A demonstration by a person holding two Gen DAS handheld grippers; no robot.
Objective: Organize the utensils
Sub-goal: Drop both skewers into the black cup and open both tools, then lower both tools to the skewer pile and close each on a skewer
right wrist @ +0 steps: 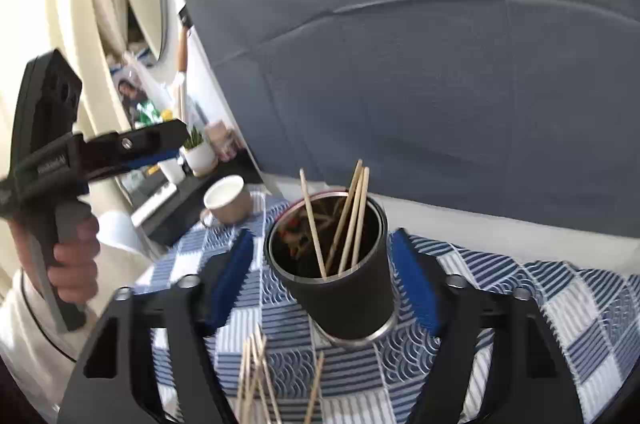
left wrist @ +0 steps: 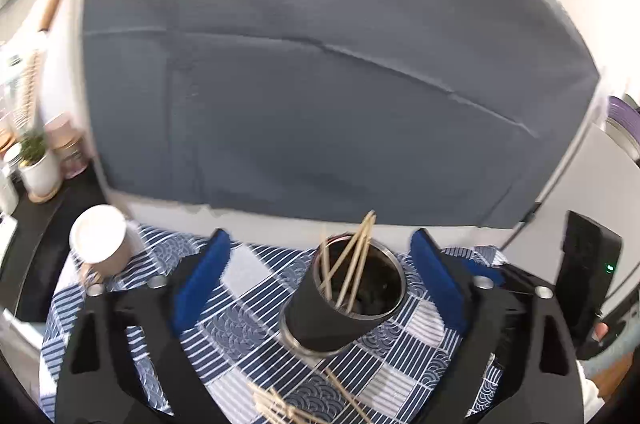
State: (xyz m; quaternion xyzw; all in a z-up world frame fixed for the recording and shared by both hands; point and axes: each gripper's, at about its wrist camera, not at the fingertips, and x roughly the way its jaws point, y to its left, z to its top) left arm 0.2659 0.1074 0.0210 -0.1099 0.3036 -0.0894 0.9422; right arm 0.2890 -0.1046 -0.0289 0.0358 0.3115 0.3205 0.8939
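A black tumbler (left wrist: 320,320) (right wrist: 344,300) with a steel rim stands upright on the cloth and holds several wooden chopsticks (left wrist: 352,256) (right wrist: 352,216). More loose chopsticks (left wrist: 276,408) (right wrist: 256,372) lie on the cloth nearer to me. My left gripper (left wrist: 320,240) is open, its blue pads wide on either side of the tumbler and clear of it. The right gripper (right wrist: 323,238) is open too, its pads flanking the tumbler without pressing on it. In the right wrist view the left gripper (right wrist: 176,140) shows from the side, held by a hand (right wrist: 74,264).
A blue-and-white patterned cloth (left wrist: 240,344) (right wrist: 560,304) covers the table. A beige mug (left wrist: 100,244) (right wrist: 228,202) stands at its far left corner. A grey-blue panel (left wrist: 320,64) (right wrist: 440,64) rises right behind the table. A potted plant (left wrist: 36,160) (right wrist: 198,150) sits on a dark shelf at left.
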